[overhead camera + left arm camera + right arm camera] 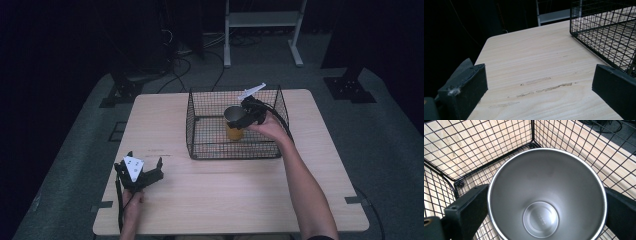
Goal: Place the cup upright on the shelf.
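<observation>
Right gripper view: cup point(546, 195), no legible writing

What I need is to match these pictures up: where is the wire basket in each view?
High view: the wire basket stands mid-table, slightly right of centre, with a cup inside.
Left gripper view: one corner of it, upper right.
Right gripper view: its mesh surrounds the cup.
Shared landmark: the light wooden table.
</observation>
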